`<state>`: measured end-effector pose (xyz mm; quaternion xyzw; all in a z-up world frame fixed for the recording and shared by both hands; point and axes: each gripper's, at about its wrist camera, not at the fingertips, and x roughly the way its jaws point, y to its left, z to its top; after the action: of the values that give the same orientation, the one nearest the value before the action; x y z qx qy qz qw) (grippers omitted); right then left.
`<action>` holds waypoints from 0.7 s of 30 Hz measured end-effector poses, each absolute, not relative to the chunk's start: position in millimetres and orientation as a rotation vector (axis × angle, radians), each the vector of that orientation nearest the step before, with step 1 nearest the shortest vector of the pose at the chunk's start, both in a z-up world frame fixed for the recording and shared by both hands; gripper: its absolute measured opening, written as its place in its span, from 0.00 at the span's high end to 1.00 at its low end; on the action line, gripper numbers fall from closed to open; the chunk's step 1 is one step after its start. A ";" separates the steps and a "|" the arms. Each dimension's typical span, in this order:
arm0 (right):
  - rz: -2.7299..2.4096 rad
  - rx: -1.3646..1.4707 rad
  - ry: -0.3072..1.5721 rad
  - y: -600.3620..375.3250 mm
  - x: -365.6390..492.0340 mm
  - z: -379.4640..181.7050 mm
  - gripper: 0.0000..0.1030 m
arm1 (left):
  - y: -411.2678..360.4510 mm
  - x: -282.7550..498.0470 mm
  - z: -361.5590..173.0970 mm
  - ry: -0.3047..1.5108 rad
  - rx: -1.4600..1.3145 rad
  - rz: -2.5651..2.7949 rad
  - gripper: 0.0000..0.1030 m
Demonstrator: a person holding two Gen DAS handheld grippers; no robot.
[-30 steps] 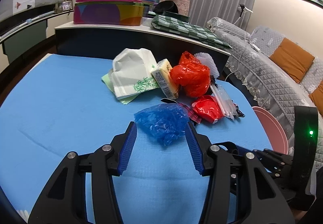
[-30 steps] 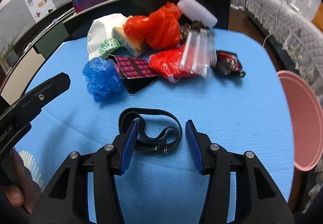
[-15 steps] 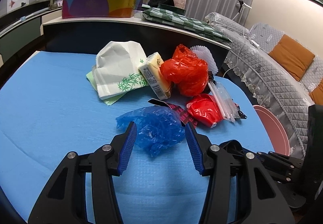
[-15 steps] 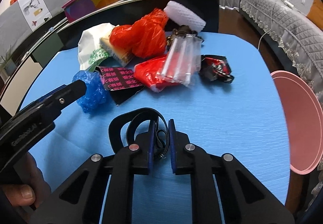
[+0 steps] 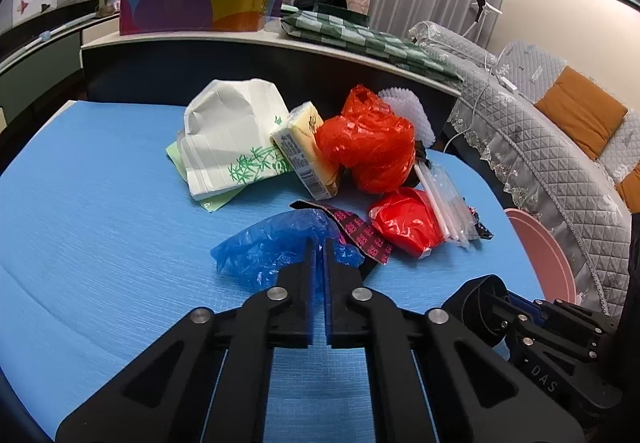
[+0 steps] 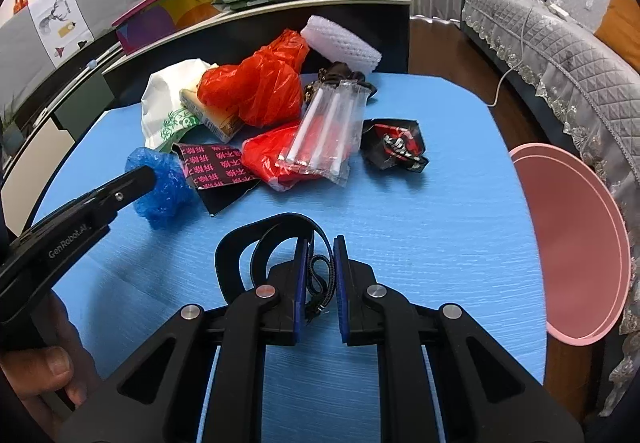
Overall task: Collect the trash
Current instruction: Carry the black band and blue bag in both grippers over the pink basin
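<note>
The left gripper [image 5: 319, 243] has its fingers pinching a blue bag [image 5: 276, 243] on the counter [image 5: 100, 211], just left of the trash pile; the right gripper's [image 6: 320, 243] fingers pinch a black strap [image 6: 256, 243]. The strap seems slightly lifted.

Bare blue table [image 6: 440, 203] ahead; trash pile [image 6: 272, 115] blocks the far side (pink bin [image 6: 576, 243] right).

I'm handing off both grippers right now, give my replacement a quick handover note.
Left gripper: shut on the blue plastic bag, bag on the blue table.
Right gripper: shut on the black strap at the near edge.
Pile remaining: white paper bag, yellow packet, two red bags, straw pack, black wrapper, pink-print wrapper.
Nothing binned yet; pink basin stands at the right.
</note>
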<state>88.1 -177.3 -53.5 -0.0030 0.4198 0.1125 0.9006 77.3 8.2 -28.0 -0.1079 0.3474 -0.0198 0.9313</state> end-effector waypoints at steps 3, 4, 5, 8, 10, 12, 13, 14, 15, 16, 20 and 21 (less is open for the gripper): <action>0.222 -0.005 0.849 -179.7 85.1 -47.1 0.87 | 7.8 73.3 -22.3 0.697 -0.206 -0.036 0.98; 0.218 -0.005 0.842 -179.9 84.0 -44.6 0.87 | 7.5 71.8 -20.5 0.693 -0.204 -0.039 0.98; 0.215 -0.005 0.836 -180.9 82.4 -42.5 0.87 | 7.2 70.4 -18.9 0.689 -0.202 -0.040 0.98; 0.203 -0.009 0.814 -183.9 76.6 -34.9 0.87 | 5.1 64.0 -12.4 0.672 -0.191 -0.049 0.98; 0.190 -0.015 0.798 -186.2 71.6 -29.5 0.87 | 4.3 59.3 -8.7 0.662 -0.187 -0.056 0.98; 0.177 -0.020 0.789 -188.1 67.6 -25.6 0.87 | 3.2 53.5 -3.9 0.646 -0.184 -0.064 0.98; 0.171 -0.020 0.784 -189.4 65.6 -23.6 0.87 | 2.7 51.6 -2.3 0.642 -0.182 -0.067 0.98; 0.166 -0.020 0.778 -191.5 63.4 -21.3 0.87 | 1.6 48.6 0.0 0.636 -0.179 -0.071 0.98; 0.159 -0.022 0.769 -193.3 60.5 -18.5 0.87 | 0.8 47.1 1.5 0.633 -0.177 -0.074 0.98; 0.153 -0.025 0.762 -194.6 58.2 -16.2 0.87 | -0.4 44.3 3.4 0.627 -0.174 -0.078 0.98; 0.130 -0.030 0.734 -200.7 48.8 -5.6 0.87 | -5.4 36.3 8.4 0.613 -0.161 -0.094 0.98; 0.125 -0.030 0.727 -202.4 46.7 -3.0 0.87 | -6.9 34.7 9.6 0.610 -0.158 -0.098 0.98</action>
<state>46.7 -202.4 -3.0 -0.0145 0.3552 0.0612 0.9327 34.7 -6.9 9.6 -0.0774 0.2997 -0.0480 0.9497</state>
